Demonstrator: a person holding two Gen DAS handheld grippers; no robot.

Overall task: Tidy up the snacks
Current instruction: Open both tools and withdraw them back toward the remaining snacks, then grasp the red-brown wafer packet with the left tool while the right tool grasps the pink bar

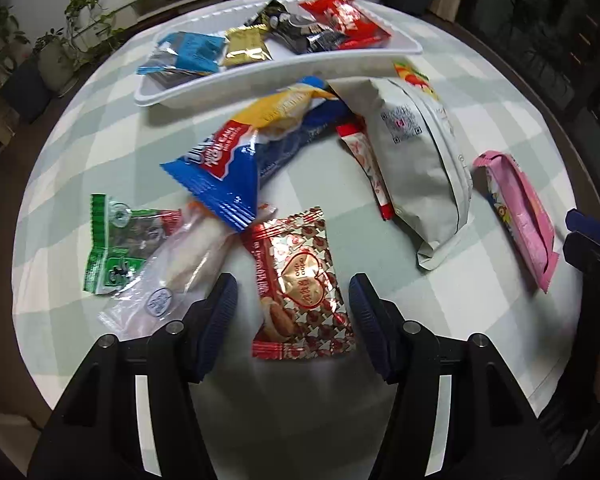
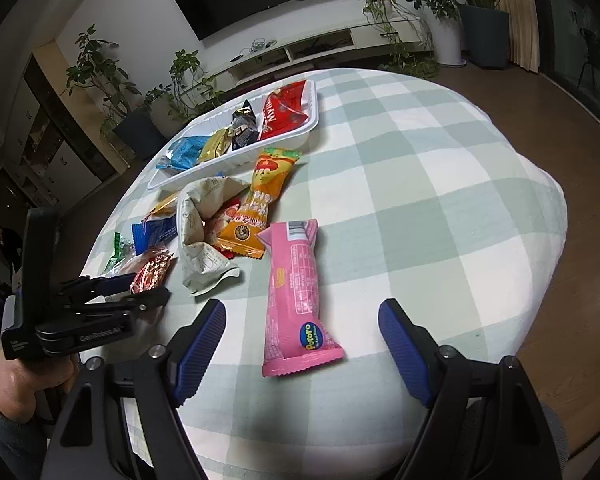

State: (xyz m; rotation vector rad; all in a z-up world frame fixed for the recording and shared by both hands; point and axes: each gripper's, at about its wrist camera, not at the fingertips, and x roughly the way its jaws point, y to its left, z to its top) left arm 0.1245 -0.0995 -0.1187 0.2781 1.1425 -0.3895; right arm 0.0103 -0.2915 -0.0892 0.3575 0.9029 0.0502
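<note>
While the left gripper (image 1: 292,312) hangs over the checked tablecloth (image 1: 480,320) at the bottom of its own view, its blue-padded fingers (image 1: 220,312) stand apart on either side of a red-and-gold heart-patterned packet (image 1: 300,288) that lies flat between them; the pads show a gap to the wrapper on both sides, so nothing is gripped. Left of that packet lie a clear wrapper (image 1: 180,276) and a green packet (image 1: 112,240), and above it a blue snack bag (image 1: 228,168) overlaps a yellow one (image 1: 288,108). A grey pouch (image 1: 420,168) sits right of centre, with a pink packet (image 1: 520,216) near the right edge.

The white tray (image 1: 260,76) crosses the upper part of the frame (four packets inside: blue, gold, black and red).

In the right wrist view, the right gripper (image 2: 302,332) is wide open at the bottom, its fingers flanking the lower end of the pink packet (image 2: 296,292) without touching it. An orange packet (image 2: 256,200) lies above, just below the tray (image 2: 236,162). A hand (image 2: 16,384) holds the left gripper (image 2: 140,292) at the left edge
</note>
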